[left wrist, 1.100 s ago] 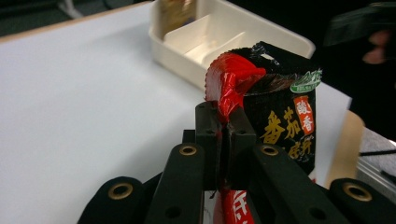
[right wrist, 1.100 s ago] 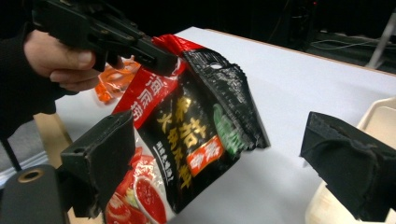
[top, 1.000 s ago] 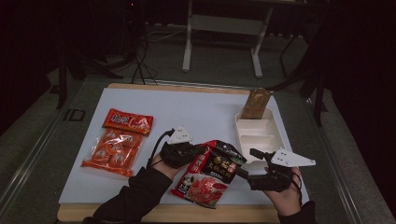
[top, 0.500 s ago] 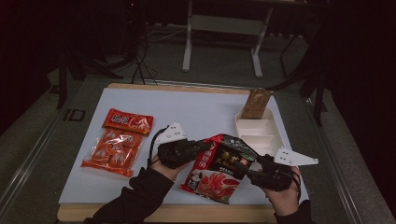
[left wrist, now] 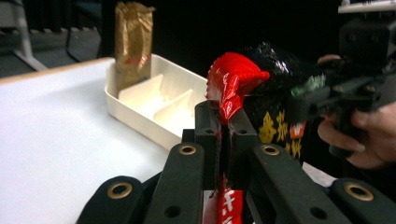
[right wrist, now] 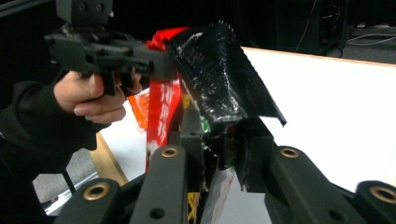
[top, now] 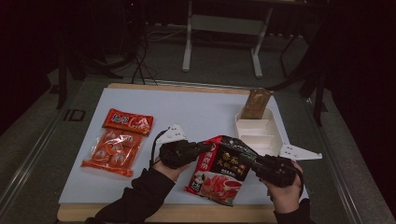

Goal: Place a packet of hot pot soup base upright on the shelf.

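A red and black snack bag [top: 224,168] is held up at the table's front between both grippers. My left gripper [top: 205,148] is shut on its red left top edge; in the left gripper view the red film [left wrist: 238,79] is pinched between the jaws of the left gripper [left wrist: 224,121]. My right gripper [top: 254,163] has just been closing on the bag's black right top corner. In the right gripper view the crumpled black film [right wrist: 215,70] sits squeezed between the jaws of the right gripper [right wrist: 219,135]. The bag's lower end rests on the white board [top: 196,112].
A white divided tray [top: 261,133] lies behind the bag at the right, with a gold-brown pouch [top: 257,103] standing at its far end. Two orange snack packets [top: 128,122] [top: 112,151] lie at the left of the board.
The right gripper moved left to the bag and its jaws closed on the bag's right corner. The bag's top has come up between the two grippers.
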Demonstrator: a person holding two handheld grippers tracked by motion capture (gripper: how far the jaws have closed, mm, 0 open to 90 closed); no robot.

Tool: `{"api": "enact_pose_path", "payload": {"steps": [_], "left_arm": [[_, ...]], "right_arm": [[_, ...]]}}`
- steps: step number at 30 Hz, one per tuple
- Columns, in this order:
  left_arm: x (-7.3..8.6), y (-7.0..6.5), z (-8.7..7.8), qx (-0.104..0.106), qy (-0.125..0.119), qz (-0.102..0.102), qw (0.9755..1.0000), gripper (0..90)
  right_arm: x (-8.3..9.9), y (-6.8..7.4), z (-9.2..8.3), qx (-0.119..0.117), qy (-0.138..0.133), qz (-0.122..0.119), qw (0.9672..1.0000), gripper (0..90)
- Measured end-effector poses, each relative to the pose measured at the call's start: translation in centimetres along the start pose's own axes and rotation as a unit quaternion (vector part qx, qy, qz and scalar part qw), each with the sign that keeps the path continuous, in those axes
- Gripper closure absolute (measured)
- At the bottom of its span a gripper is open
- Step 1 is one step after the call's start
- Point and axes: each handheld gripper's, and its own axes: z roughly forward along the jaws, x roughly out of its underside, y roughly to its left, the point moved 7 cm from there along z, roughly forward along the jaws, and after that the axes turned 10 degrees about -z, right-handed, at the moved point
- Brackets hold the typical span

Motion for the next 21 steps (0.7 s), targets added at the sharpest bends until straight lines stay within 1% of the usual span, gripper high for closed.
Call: {"api": "enact_pose_path", "payload": {"steps": [2,3,6,7,10,11,12,13,14,15,17,18,19,20,21], "left_arm": [[0.0,-0.1,0.0,0.006,0.002,0.002,1.0,83.8],[0.0,-0.1,0.0,0.007,0.0,0.004,1.0,83.3],[-0.2,-0.1,-0.1,0.013,-0.008,0.001,0.9999,80.7],[-0.3,-0.1,-0.2,0.016,-0.012,-0.002,0.9998,80.7],[-0.6,-0.1,-0.5,0.026,-0.018,-0.007,0.9995,77.0],[-0.8,-0.1,-0.7,0.021,-0.021,-0.006,0.9995,73.8],[-0.9,-0.1,-0.9,0.02,-0.021,-0.006,0.9996,70.4],[-1.0,-0.1,-1.0,0.021,-0.022,-0.005,0.9995,69.8],[-1.2,-0.1,-1.2,0.018,-0.025,-0.002,0.9995,65.3],[-1.3,-0.1,-1.4,0.015,-0.027,-0.001,0.9995,61.1],[-1.4,-0.3,-2.0,0.02,-0.034,0.005,0.9992,53.9],[-1.4,-0.3,-2.2,0.019,-0.034,0.006,0.9992,53.0],[-1.4,-0.3,-2.4,0.024,-0.035,0.009,0.9991,48.4],[-1.4,-0.2,-2.6,0.022,-0.034,0.01,0.9991,48.4],[-1.4,-0.1,-2.8,0.017,-0.033,0.009,0.9993,41.5]], "right_arm": [[-0.4,-0.2,-0.2,0.001,-0.002,-0.002,1.0,76.9],[-0.6,-0.1,-0.4,0.004,-0.001,-0.009,1.0,77.1],[-1.6,0.0,-0.6,0.013,0.006,-0.037,0.9992,77.4],[-1.6,0.0,-0.6,0.013,0.006,-0.037,0.9992,77.4],[-2.3,0.0,-0.6,0.01,0.007,-0.044,0.999,77.7],[-2.5,-0.1,-0.6,0.007,0.007,-0.043,0.999,77.7],[-2.6,-0.1,-0.5,0.005,0.009,-0.047,0.9988,77.7],[-2.8,-0.2,-0.5,0.004,0.008,-0.049,0.9988,77.6],[-3.0,-0.3,-0.5,0.003,0.008,-0.05,0.9987,77.6],[-3.1,-0.4,-0.5,0.006,0.009,-0.053,0.9985,77.7],[-3.7,-0.7,-0.6,0.013,0.005,-0.06,0.9981,77.6],[-3.9,-0.9,-0.7,0.014,0.003,-0.061,0.998,77.6],[-4.1,-1.1,-0.7,0.016,0.003,-0.063,0.9979,77.5],[-4.1,-1.1,-0.7,0.016,0.003,-0.063,0.9979,77.5],[-4.5,-1.4,-0.8,0.015,-0.001,-0.063,0.9979,77.4]]}}
